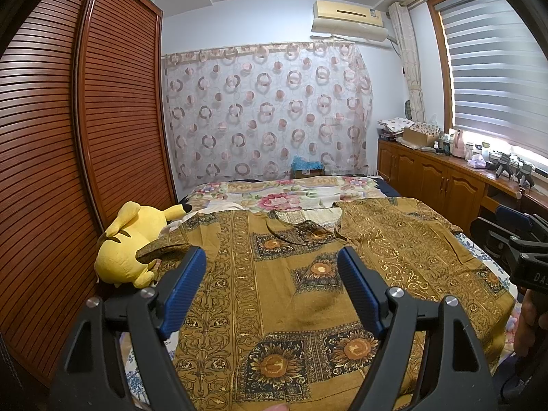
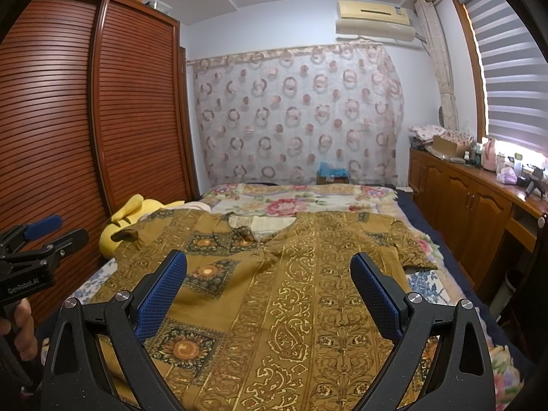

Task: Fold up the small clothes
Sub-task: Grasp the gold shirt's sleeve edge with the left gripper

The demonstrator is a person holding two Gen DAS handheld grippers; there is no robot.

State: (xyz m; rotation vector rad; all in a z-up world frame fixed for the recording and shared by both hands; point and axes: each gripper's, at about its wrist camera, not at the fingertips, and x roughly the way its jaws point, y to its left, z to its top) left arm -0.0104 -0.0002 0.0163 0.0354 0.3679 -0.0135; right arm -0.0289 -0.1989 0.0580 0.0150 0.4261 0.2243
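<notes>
A mustard-brown short-sleeved shirt (image 1: pixel 308 291) with gold scrollwork and sunflower squares lies spread flat on the bed, collar toward the far end; it also shows in the right wrist view (image 2: pixel 301 291). Its left sleeve (image 1: pixel 164 245) rests against a yellow plush toy. My left gripper (image 1: pixel 274 257) is open and empty, above the shirt's lower left part. My right gripper (image 2: pixel 269 260) is open and empty, above the shirt's lower right part. Each gripper shows at the edge of the other's view, the right one (image 1: pixel 520 239) and the left one (image 2: pixel 44 233).
A yellow plush toy (image 1: pixel 130 243) lies at the bed's left edge beside a tall slatted wardrobe (image 1: pixel 68 171). A floral bedsheet (image 1: pixel 291 195) covers the far end of the bed. A wooden cabinet (image 2: pixel 472 198) with clutter runs along the right wall.
</notes>
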